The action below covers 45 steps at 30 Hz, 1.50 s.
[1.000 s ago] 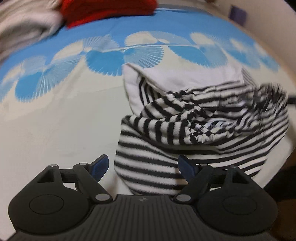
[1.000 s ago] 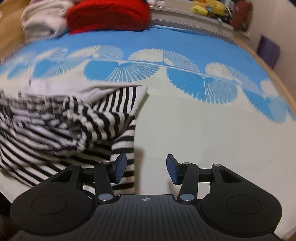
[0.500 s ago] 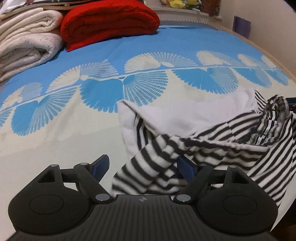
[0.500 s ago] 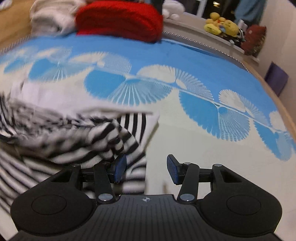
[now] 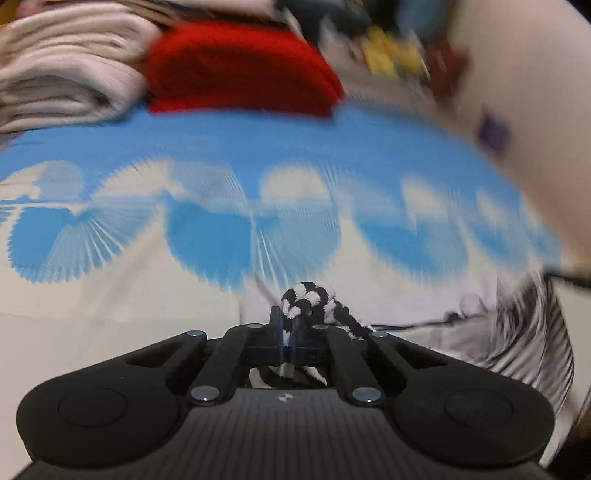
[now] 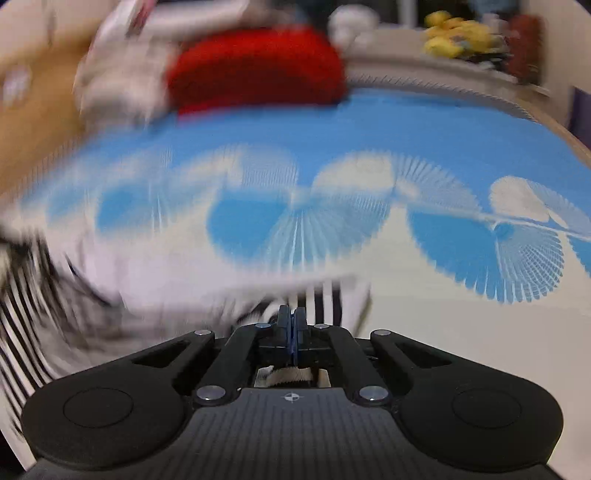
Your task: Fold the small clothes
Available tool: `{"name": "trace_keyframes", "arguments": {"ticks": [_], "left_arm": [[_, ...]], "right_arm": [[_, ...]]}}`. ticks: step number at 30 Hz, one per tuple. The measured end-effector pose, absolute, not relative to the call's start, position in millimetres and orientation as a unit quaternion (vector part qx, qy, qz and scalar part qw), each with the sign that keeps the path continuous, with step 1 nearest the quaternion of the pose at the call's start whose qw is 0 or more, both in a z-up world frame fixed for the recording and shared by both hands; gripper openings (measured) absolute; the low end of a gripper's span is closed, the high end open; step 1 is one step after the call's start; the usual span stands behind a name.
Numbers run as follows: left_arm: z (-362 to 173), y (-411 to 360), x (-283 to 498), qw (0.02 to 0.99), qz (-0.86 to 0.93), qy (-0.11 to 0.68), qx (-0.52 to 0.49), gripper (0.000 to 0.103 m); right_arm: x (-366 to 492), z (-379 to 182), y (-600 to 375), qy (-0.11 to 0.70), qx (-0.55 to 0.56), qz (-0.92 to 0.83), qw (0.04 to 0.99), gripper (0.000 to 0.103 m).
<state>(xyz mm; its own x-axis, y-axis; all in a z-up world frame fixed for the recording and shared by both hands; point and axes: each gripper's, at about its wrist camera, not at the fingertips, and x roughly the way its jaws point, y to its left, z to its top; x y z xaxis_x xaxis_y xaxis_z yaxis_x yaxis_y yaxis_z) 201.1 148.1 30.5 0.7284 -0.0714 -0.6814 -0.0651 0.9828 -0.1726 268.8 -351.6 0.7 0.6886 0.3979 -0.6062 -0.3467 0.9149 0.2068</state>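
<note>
- My left gripper has its jaws clamped on a bunched black-and-white striped knit garment.
- My right gripper pinches that garment's blurred edge; only its view shows yellow plush toys.

open bedspread ahead; red blanket and towels block the far edge.

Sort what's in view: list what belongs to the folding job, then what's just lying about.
Part of the job:
- striped garment
- left tool, shut on the garment
- right tool, shut on the garment

Just lying about:
- red blanket
- folded white blankets
- yellow plush toy
- blue-patterned bed cover
</note>
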Motion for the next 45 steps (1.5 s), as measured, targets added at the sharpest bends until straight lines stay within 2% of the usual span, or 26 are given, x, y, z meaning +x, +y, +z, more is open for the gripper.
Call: {"name": "trace_keyframes", "arguments": {"ticks": [3, 6, 11, 14, 16, 17, 18, 20, 21, 22, 23, 24, 27, 29, 30, 31, 32, 33, 35, 36, 38, 42, 44, 45], "left_arm": [[37, 153, 213, 0.933, 0.034, 0.333, -0.132, 0.003], [35, 143, 233, 0.941, 0.061, 0.318, -0.099, 0.003], [15, 155, 263, 0.932, 0.125, 0.322, -0.107, 0.003], [-6, 173, 280, 0.916, 0.129, 0.353, -0.143, 0.004], [-30, 177, 298, 0.883, 0.099, 0.431, -0.156, 0.017], [-39, 177, 303, 0.867, 0.099, 0.466, -0.147, 0.019], [-42, 176, 304, 0.858, 0.106, 0.486, -0.131, 0.023], [-33, 184, 303, 0.859, 0.112, 0.483, -0.128, 0.036], [-26, 192, 301, 0.864, 0.110, 0.471, -0.144, 0.046], [-19, 199, 297, 0.869, 0.103, 0.455, -0.165, 0.055], [-16, 205, 294, 0.870, 0.096, 0.448, -0.182, 0.059], [-15, 211, 293, 0.867, 0.090, 0.449, -0.195, 0.064], [-28, 218, 295, 0.853, 0.072, 0.473, -0.208, 0.066], [-36, 213, 298, 0.850, 0.065, 0.484, -0.199, 0.066], [-39, 209, 298, 0.851, 0.066, 0.484, -0.194, 0.065], [-42, 207, 300, 0.853, 0.065, 0.481, -0.191, 0.064], [-43, 204, 300, 0.855, 0.060, 0.478, -0.192, 0.064], [-45, 202, 302, 0.857, 0.054, 0.475, -0.192, 0.060], [-49, 197, 303, 0.861, 0.044, 0.469, -0.191, 0.031], [-51, 195, 307, 0.862, 0.040, 0.469, -0.191, 0.004], [-51, 190, 312, 0.868, 0.039, 0.458, -0.187, 0.003], [-41, 183, 315, 0.887, 0.082, 0.432, -0.142, 0.003], [-50, 176, 318, 0.882, 0.103, 0.450, -0.092, 0.003], [-58, 171, 319, 0.874, 0.103, 0.471, -0.069, 0.009]], "right_arm": [[276, 13, -354, 0.288, 0.077, 0.167, 0.940, 0.000], [287, 12, -343, 0.268, 0.076, 0.136, 0.951, 0.000], [318, 2, -332, 0.251, 0.089, 0.070, 0.961, 0.000], [340, -13, -337, 0.261, 0.096, 0.021, 0.960, 0.000], [357, -29, -337, 0.305, 0.102, 0.025, 0.947, 0.000], [364, -37, -338, 0.334, 0.123, 0.047, 0.933, 0.000], [368, -41, -337, 0.356, 0.138, 0.070, 0.921, 0.003], [368, -39, -329, 0.374, 0.141, 0.123, 0.908, 0.007], [367, -35, -324, 0.375, 0.134, 0.149, 0.905, 0.012], [363, -31, -318, 0.377, 0.126, 0.177, 0.900, 0.029], [360, -29, -313, 0.381, 0.121, 0.200, 0.895, 0.045], [356, -28, -306, 0.386, 0.109, 0.223, 0.889, 0.049], [348, -34, -276, 0.398, 0.035, 0.258, 0.880, 0.050], [344, -44, -254, 0.405, -0.036, 0.247, 0.879, 0.045], [345, -51, -246, 0.411, -0.071, 0.237, 0.877, 0.035], [346, -54, -241, 0.414, -0.087, 0.233, 0.876, 0.009], [349, -54, -242, 0.411, -0.085, 0.228, 0.878, 0.003], [350, -49, -247, 0.400, -0.067, 0.215, 0.888, 0.002], [353, -37, -264, 0.365, -0.022, 0.173, 0.915, 0.000], [356, -32, -271, 0.344, -0.002, 0.145, 0.928, 0.000], [360, -29, -278, 0.320, 0.018, 0.115, 0.940, 0.000], [370, -52, -269, 0.350, -0.016, 0.118, 0.929, 0.001], [378, -72, -260, 0.397, -0.043, 0.125, 0.908, 0.009], [380, -81, -255, 0.427, -0.055, 0.124, 0.894, 0.014]]}}
